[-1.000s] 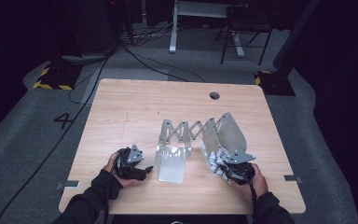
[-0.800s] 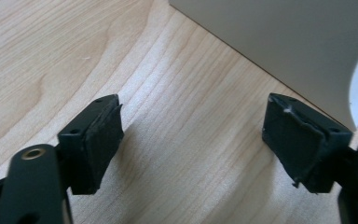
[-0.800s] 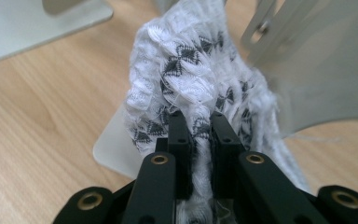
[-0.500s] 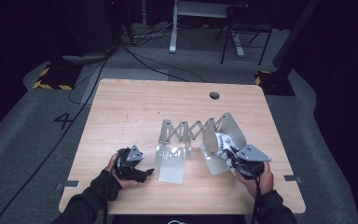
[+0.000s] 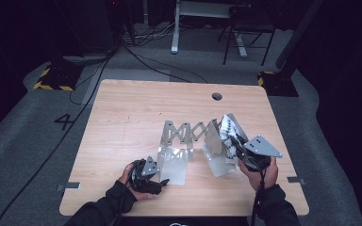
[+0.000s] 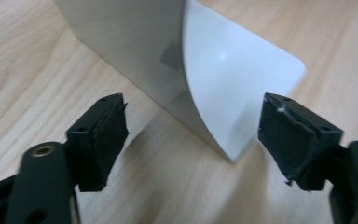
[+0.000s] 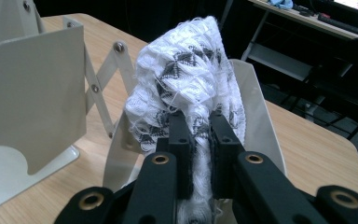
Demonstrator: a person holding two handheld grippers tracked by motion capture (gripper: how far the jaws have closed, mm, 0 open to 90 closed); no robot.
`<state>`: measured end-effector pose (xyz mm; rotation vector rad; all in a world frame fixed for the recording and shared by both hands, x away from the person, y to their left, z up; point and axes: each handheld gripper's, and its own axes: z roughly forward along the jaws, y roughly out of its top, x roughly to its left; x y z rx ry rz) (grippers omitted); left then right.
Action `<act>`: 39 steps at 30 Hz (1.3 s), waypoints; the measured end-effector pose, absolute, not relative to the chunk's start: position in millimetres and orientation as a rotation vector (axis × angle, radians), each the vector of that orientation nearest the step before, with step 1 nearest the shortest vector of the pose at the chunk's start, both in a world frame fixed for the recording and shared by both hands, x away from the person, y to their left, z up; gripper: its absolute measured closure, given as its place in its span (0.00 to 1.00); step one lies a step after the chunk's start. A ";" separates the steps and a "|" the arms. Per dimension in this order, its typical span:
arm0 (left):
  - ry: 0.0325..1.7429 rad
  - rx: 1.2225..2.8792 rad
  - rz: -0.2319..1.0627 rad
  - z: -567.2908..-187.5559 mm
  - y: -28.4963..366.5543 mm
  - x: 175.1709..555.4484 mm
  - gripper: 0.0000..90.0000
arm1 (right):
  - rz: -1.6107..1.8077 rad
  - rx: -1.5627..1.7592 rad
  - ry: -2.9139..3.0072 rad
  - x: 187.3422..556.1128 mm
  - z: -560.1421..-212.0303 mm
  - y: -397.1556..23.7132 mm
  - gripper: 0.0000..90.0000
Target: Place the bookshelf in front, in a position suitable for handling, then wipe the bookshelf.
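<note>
A grey metal rack stands on the wooden table (image 5: 136, 108): two upright plates joined by a scissor linkage (image 5: 188, 132). My right gripper (image 5: 232, 142) is shut on a white cloth with black pattern (image 5: 226, 128), raised against the right plate (image 5: 213, 141). The right gripper view has the cloth (image 7: 186, 74) bunched above the shut gripper (image 7: 200, 135), in front of that plate (image 7: 256, 107). My left gripper (image 5: 162, 182) lies at the left plate's foot (image 5: 173, 162). It (image 6: 198, 135) is open; its jaws have just been closing, and the foot's rounded corner (image 6: 223, 79) sits between them, untouched.
A round cable hole (image 5: 217, 96) sits near the table's far right corner. Beyond the table are a chair (image 5: 245, 28), desk legs (image 5: 175, 28) and floor cables (image 5: 141, 61). The left plate (image 7: 32, 93) and linkage (image 7: 102, 79) stand close to the raised cloth.
My right gripper has risen with the cloth, lifting it up along the right plate. My left gripper has slid right, closer to the left plate's foot.
</note>
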<state>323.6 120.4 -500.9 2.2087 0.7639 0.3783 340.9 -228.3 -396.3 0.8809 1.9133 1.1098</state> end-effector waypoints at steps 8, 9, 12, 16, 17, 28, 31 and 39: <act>0.816 2.145 0.476 -499.9 109.5 323.0 0.43 | 1.050 0.833 1.962 348.7 -410.3 -212.2 0.91; 0.826 2.151 0.500 -500.0 107.5 322.7 0.43 | 1.048 0.838 1.971 349.3 -412.8 -211.6 0.91; 0.871 2.145 0.518 -500.1 104.6 323.4 0.48 | 1.032 0.841 2.002 351.9 -420.7 -209.1 0.91; 0.908 2.135 0.492 -500.1 103.7 327.7 0.58 | 0.996 0.820 2.041 353.1 -431.6 -203.3 0.91; 0.918 2.137 0.510 -500.0 103.4 328.7 0.61 | 0.987 0.815 2.052 353.3 -434.6 -202.1 0.91; 0.961 2.121 0.507 -500.0 100.2 335.5 0.50 | 0.939 0.800 2.102 354.9 -453.6 -197.2 0.91; 0.960 2.121 0.548 -499.6 95.5 334.8 0.44 | 0.931 0.796 2.104 353.4 -454.6 -197.0 0.91; 1.018 2.020 0.562 -493.6 104.2 346.8 0.45 | 0.921 0.794 2.111 352.6 -458.4 -197.4 0.91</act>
